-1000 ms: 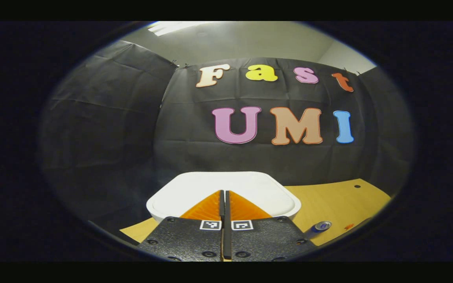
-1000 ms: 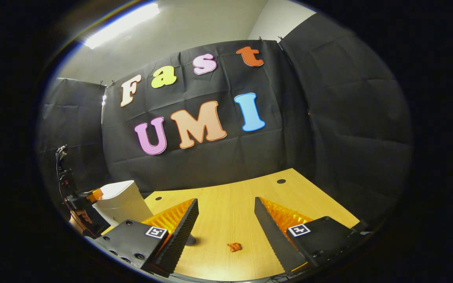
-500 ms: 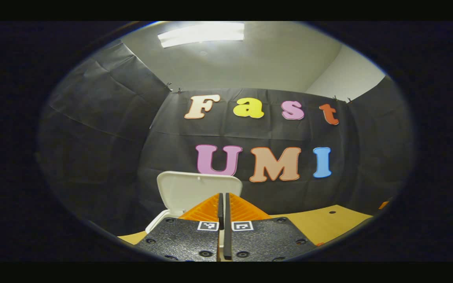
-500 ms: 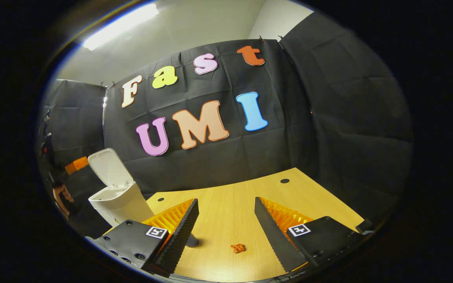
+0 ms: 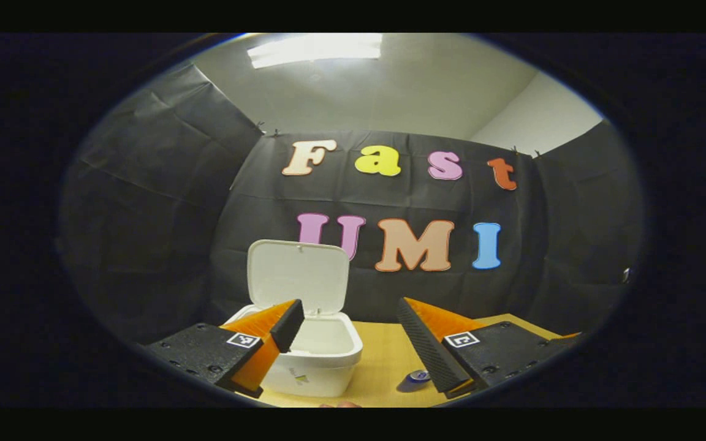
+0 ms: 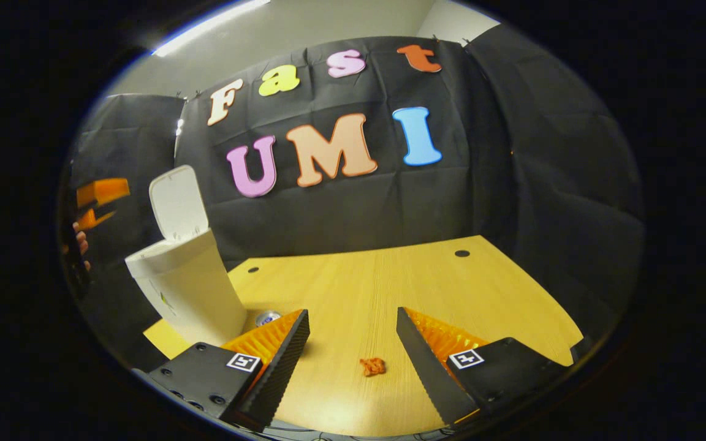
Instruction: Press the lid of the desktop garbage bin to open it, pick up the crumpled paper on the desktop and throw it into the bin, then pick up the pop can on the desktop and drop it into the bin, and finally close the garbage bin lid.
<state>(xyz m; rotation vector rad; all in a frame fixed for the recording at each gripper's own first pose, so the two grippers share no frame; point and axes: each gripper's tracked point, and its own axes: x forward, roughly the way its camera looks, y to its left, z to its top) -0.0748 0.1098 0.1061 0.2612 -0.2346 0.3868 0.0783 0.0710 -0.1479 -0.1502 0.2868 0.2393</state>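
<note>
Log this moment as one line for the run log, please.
bin lid: up, bin open | paper: on desk, between right claw fingers | can: on desk | left claw: open, empty

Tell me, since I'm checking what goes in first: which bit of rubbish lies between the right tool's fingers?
The crumpled paper, small and orange, lying on the table. The can sits off beside the bin.

Bench: pale wooden top, grain running front to back, glare pooling at the near edge.
Bench holes: two small dark round ones near the far edge, one at each side.
Booth wall: black cloth, creased, hanging behind and wrapping round the bench.
Ceiling light: a long bright strip, glowing overhead.
Room wall: plain and pale, peeking above the cloth.
</note>
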